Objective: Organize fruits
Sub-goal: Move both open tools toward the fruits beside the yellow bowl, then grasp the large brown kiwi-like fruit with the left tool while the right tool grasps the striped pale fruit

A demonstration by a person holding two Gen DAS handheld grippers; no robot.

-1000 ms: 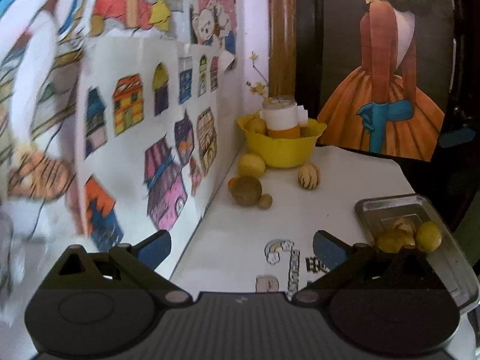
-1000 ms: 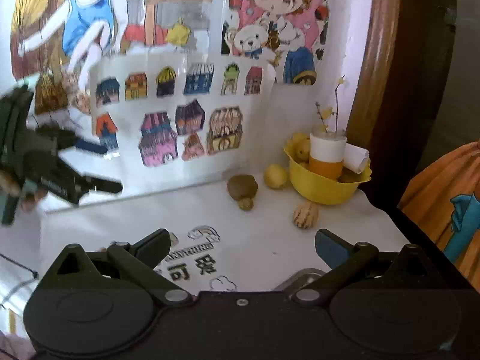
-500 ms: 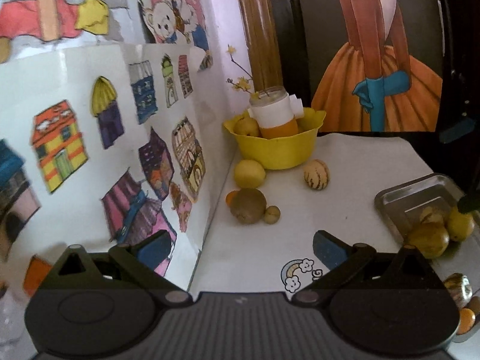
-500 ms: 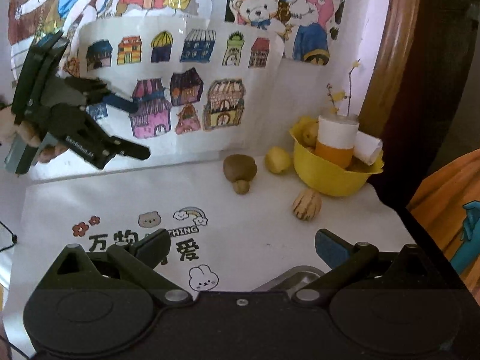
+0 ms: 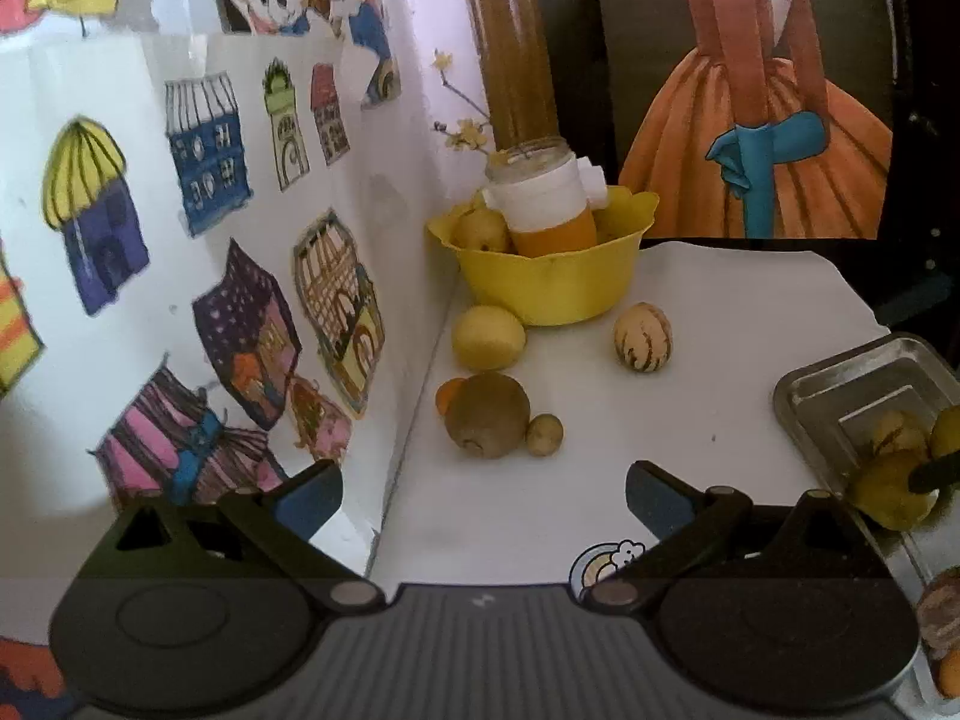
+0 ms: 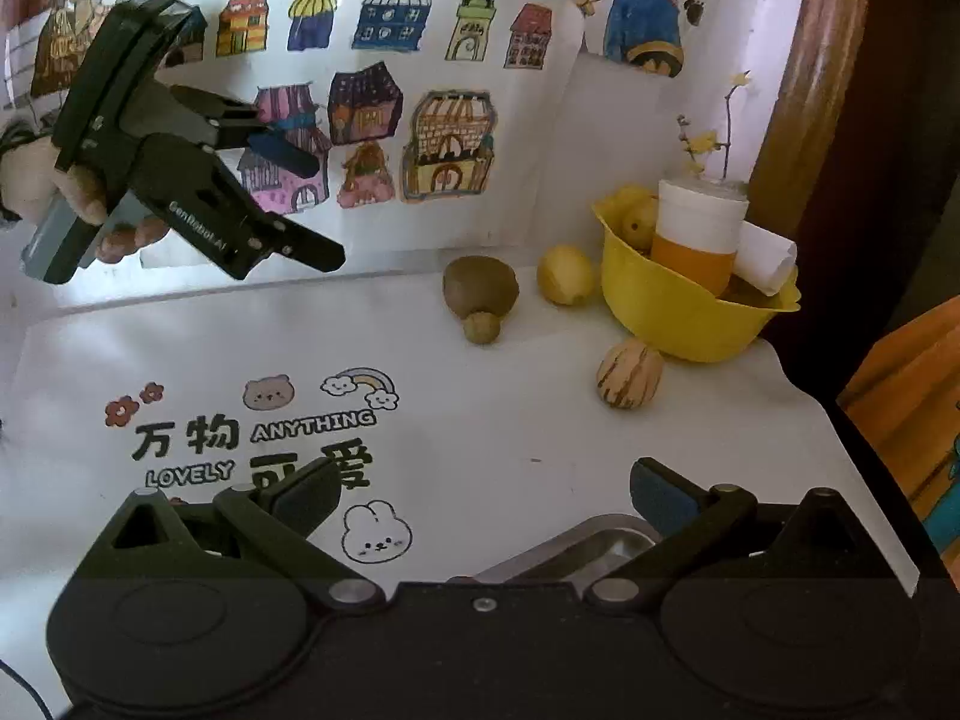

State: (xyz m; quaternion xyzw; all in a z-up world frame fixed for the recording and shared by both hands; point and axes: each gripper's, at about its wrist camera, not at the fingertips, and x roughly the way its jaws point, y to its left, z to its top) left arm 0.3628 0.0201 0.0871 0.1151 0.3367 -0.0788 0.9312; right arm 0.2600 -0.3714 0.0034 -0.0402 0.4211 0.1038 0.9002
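Observation:
Loose fruit lies on the white mat near the wall: a brown kiwi [image 5: 486, 423] [image 6: 480, 285], a small round fruit [image 5: 544, 434] [image 6: 481, 327] touching it, a lemon [image 5: 487, 337] [image 6: 565, 274] and a striped melon [image 5: 642, 336] [image 6: 629, 373]. An orange piece [image 5: 449, 396] peeks out behind the kiwi. My left gripper [image 5: 483, 492] [image 6: 312, 207] is open and empty, hovering short of the kiwi. My right gripper [image 6: 483, 492] is open and empty too, above the metal tray [image 6: 600, 546] [image 5: 864, 396], which holds several yellow fruits [image 5: 894, 489].
A yellow bowl [image 5: 552, 282] [image 6: 678, 312] in the back corner holds a jar [image 5: 549, 204], a paper roll and some fruit. A wall with house drawings [image 5: 240, 324] runs close along the left. The printed mat [image 6: 420, 432] ends at a dark drop on the right.
My left gripper has swung away from the wall and moved closer to the kiwi and lemon. The right gripper's view has risen a little; both stay open.

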